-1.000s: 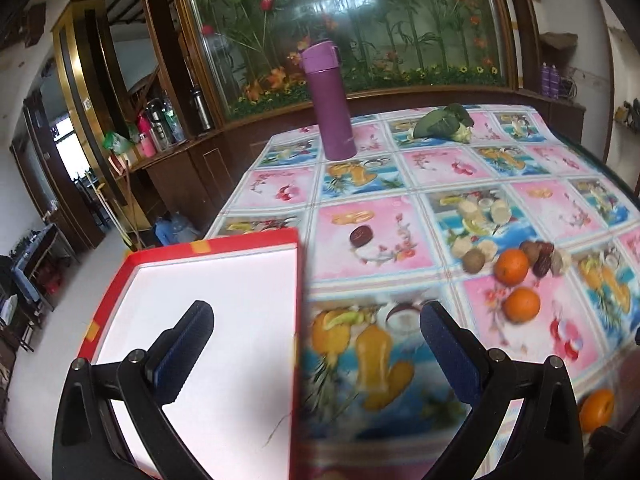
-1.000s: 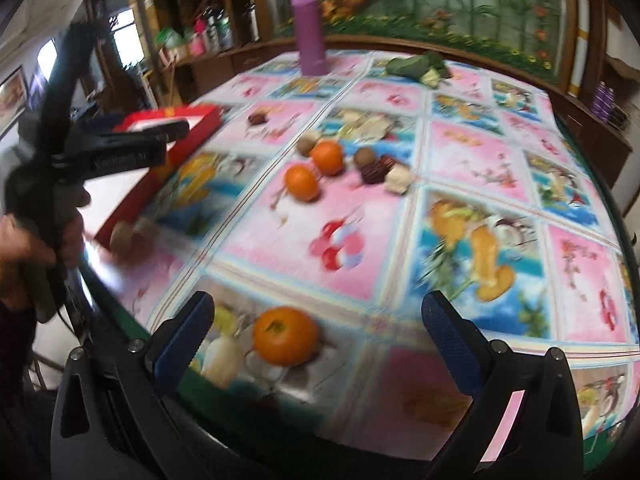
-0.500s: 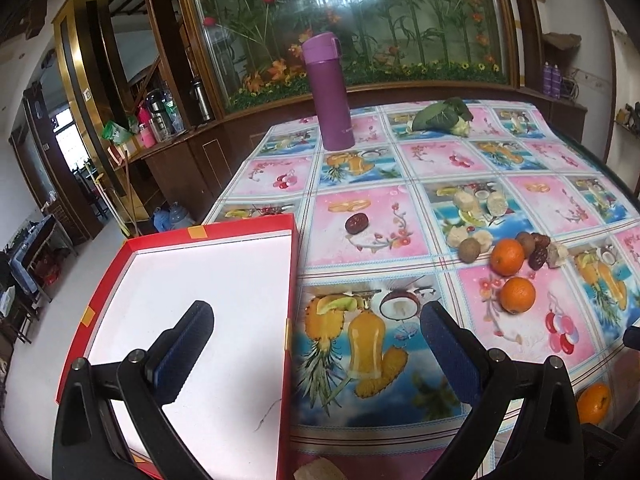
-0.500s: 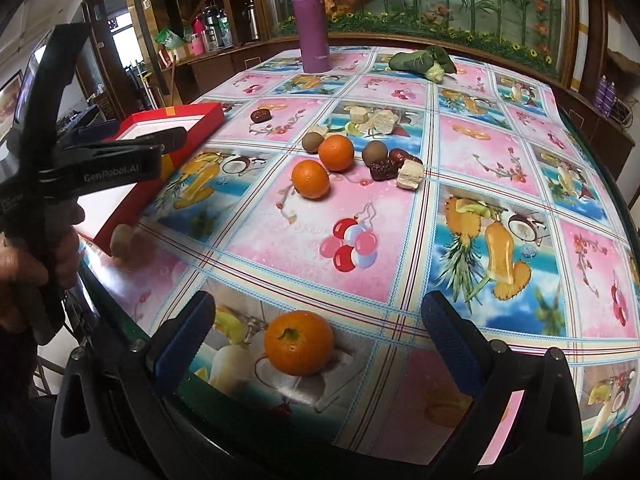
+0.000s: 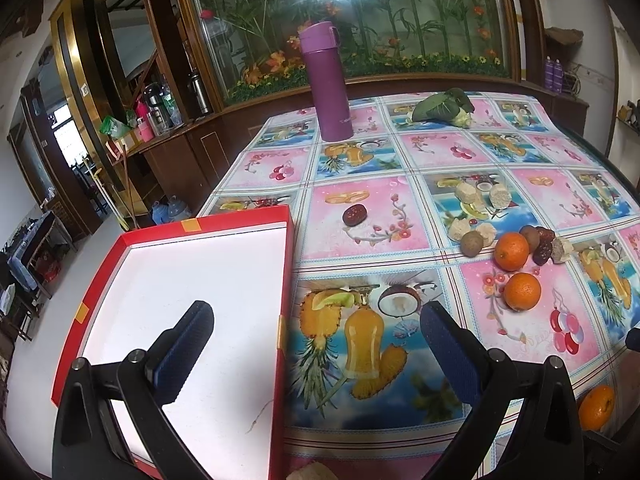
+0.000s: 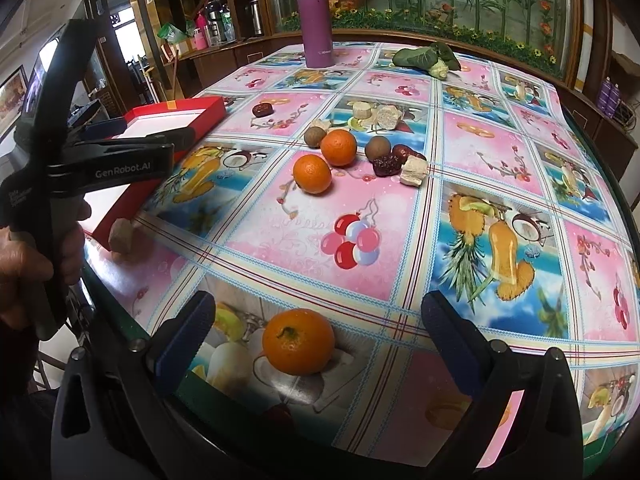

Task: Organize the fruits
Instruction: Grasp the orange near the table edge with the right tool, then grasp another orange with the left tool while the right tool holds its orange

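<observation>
Step in hand: first pick, nothing collected yet. Right claw (image 6: 314, 344) hung wide, empty, over the near orange (image 6: 298, 341) at the desk (image 6: 400, 208) edge. Left claw (image 5: 316, 344) stood wide, empty, straddling the red box (image 5: 286, 264) wall; the box was bare. Next, likely: lower and close on the orange — round, may roll.

Home dining room: tablecloth (image 5: 460, 152), cabinets (image 5: 168, 148).

Red tray (image 5: 285, 264), left edge of table (image 6: 520, 320): white floor bare, open from above. Cluster of fruit (image 6: 344, 152) crowds the table's middle. Lone orange (image 6: 298, 341), near edge, nothing around it. Purple flask (image 6: 314, 20) upright at far edge.
</observation>
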Demonstrator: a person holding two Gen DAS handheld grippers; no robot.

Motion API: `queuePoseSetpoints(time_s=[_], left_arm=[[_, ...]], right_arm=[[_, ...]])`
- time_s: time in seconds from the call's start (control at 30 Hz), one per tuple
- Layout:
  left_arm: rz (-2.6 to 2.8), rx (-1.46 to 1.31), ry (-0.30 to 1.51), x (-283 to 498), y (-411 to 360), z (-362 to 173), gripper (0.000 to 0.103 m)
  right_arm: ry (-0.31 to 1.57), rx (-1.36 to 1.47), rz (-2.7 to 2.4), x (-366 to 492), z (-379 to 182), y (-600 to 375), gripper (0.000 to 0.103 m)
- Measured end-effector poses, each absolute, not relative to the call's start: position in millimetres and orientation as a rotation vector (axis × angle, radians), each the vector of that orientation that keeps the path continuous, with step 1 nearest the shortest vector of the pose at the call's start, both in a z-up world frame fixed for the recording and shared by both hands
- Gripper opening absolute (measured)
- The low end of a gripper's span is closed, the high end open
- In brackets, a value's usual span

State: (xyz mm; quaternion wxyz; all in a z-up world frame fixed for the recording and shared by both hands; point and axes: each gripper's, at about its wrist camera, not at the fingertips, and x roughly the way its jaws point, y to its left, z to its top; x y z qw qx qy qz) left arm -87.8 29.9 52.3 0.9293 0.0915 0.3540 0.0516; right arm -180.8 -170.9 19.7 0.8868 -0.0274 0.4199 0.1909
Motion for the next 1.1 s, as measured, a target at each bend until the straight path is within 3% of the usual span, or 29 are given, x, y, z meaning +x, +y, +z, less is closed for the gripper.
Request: queuePoseSetpoints(time_s=[0.07,0.2,0.27,0.53,0.97,1.03,1.1], left_arm=[[0.098,0.187,0.732,-87.1,27.1,52.0,0.102],[0.064,0.187,0.749,-87.3,19.1,51.1,0.102],[0.035,0.186,0.761,-87.1,13.6,50.3,0.102],[-0.068,0.188,0.803,-83.3,-11.0,49.6,0.102],[-0.211,0.184,0.911,-55.7,-60.4,33.2,0.102],[-0.208,0.202,0.929,-51.3,-64.6,27.1,0.098],[-0.217,0.201,0.953,-47.6,-66.2,21.2,0.085]], right_arm=[[0.876,-0.050,0.401,-182.0,18.0,-173.4,0.101],[0.924,0.001,0.433,-182.3,8.0,-179.8,0.074],[0.914,0.003,0.427,-184.0,6.5,-180.4,0.072],[0.887,0.002,0.464,-186.5,7.0,-177.1,0.037],[0.876,0.092,0.413,-187.2,6.2,-213.6,0.037],[0.879,0.109,0.412,-187.0,5.9,-218.6,0.037],[0.878,0.115,0.414,-187.5,5.3,-220.7,0.037]])
